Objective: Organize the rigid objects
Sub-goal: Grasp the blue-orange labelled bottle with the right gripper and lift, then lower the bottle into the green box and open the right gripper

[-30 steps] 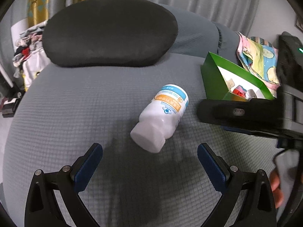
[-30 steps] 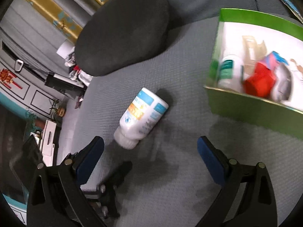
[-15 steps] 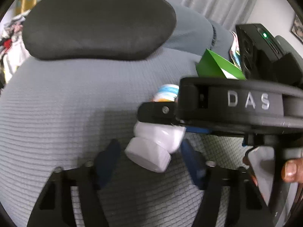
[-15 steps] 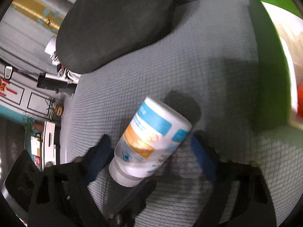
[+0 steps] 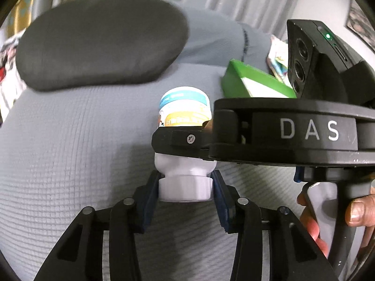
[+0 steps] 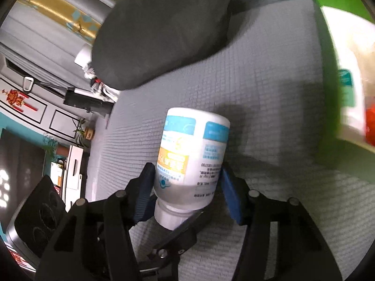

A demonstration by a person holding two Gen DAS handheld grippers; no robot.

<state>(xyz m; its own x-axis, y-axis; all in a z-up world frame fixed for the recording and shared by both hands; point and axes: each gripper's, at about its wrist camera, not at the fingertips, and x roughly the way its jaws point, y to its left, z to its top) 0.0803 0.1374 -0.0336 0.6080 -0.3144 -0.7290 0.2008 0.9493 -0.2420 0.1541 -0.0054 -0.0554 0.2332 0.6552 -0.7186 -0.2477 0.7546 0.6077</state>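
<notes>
A white pill bottle (image 5: 185, 107) with a blue and orange label lies on the grey cushioned seat (image 5: 70, 152). My left gripper (image 5: 185, 187) is shut on its white cap (image 5: 185, 188). My right gripper (image 6: 187, 182) is shut on the bottle's body (image 6: 192, 154); its finger (image 5: 185, 140) crosses the bottle in the left wrist view. A green box (image 5: 253, 84) with a white inside stands to the right, and in the right wrist view the box (image 6: 328, 75) holds a blurred red item (image 6: 370, 126) and a white container.
A dark grey headrest cushion (image 5: 100, 46) lies behind the bottle. A patterned cloth (image 5: 279, 58) lies behind the green box. Grey curtains hang at the back. A hand (image 5: 356, 213) holds the right gripper's handle.
Both grippers moved in from open and apart and closed on the bottle: the left on the cap, the right on the body. The bottle now points straight away from the left wrist camera.
</notes>
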